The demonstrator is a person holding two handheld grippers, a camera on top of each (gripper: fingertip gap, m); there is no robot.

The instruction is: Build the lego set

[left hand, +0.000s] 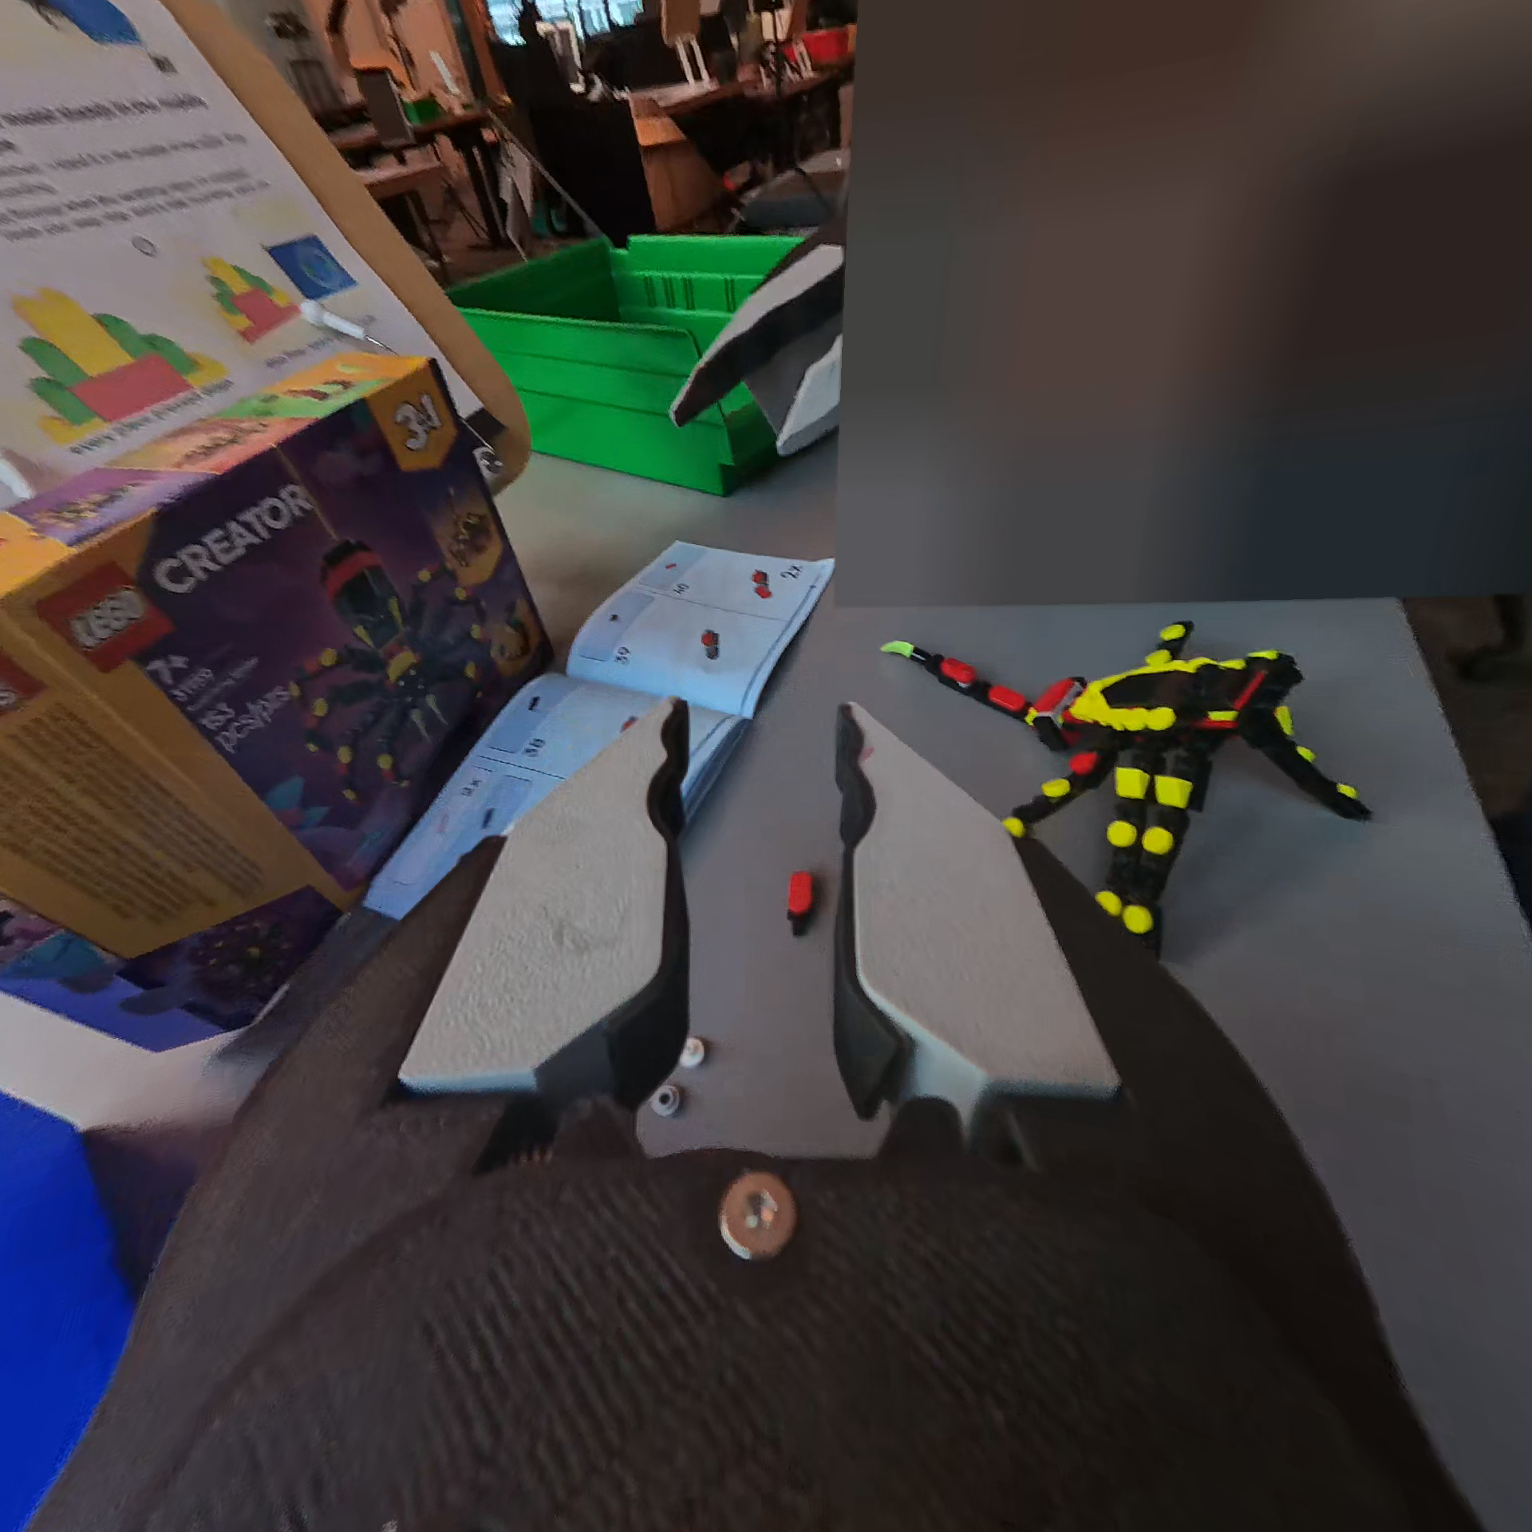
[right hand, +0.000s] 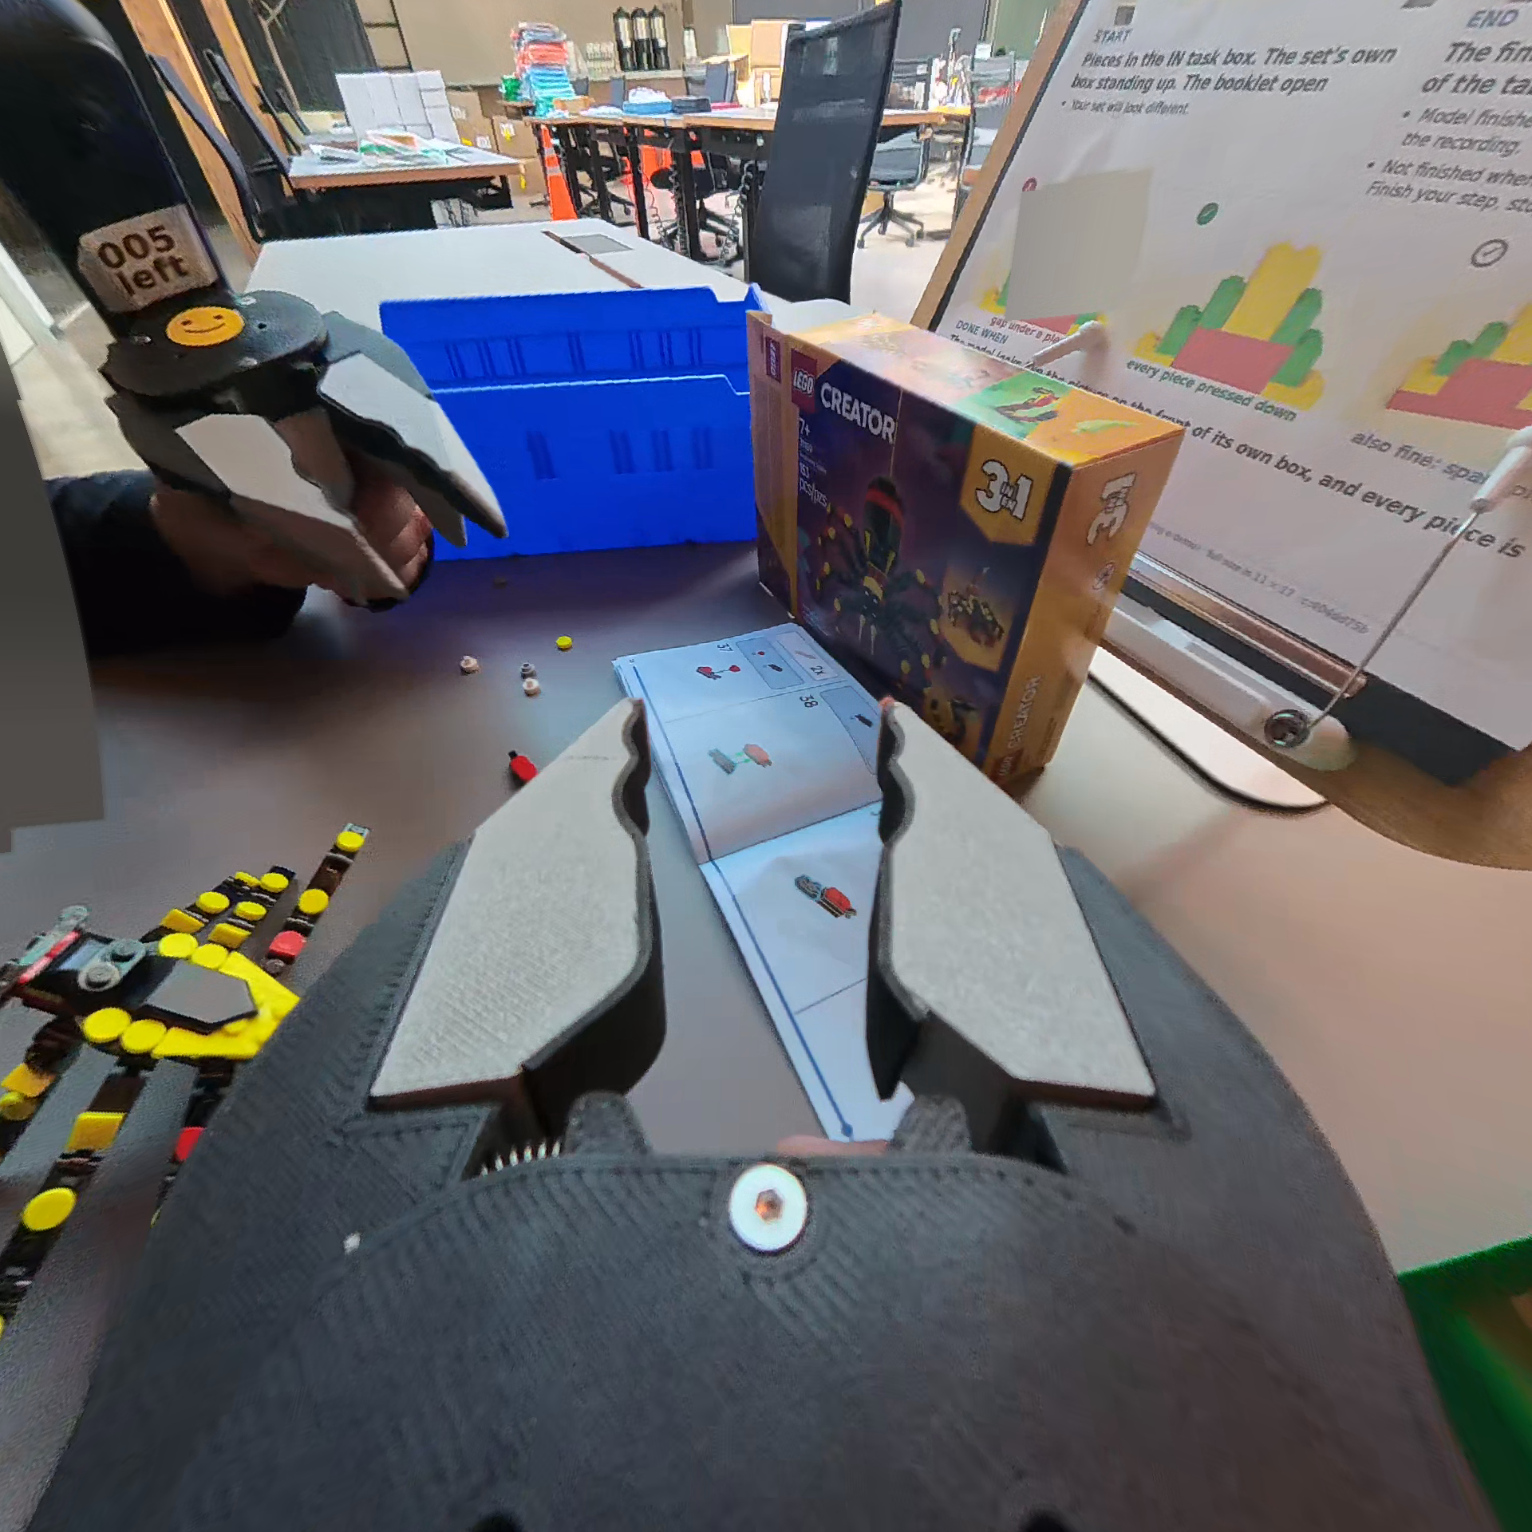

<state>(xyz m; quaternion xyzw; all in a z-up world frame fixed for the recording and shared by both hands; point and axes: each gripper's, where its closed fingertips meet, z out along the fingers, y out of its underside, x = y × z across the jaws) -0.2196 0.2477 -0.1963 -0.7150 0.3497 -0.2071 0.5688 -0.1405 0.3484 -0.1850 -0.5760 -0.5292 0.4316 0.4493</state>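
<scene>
one lego model (left hand: 1161,729), two bins, three loose studs.

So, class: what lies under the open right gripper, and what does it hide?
Under the right gripper lies the open instruction booklet on the table, its pages visible between the fingers. The gripper's body covers the booklet's near edge, so that part cannot be seen.

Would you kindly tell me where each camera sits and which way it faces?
Left wrist view: on the left tongs, open, looking down at a loose red piece; the right tongs show beyond.
Right wrist view: on the right tongs, open, looking over the booklet; the left tongs and a hand show.
Both see the box and model.
</scene>
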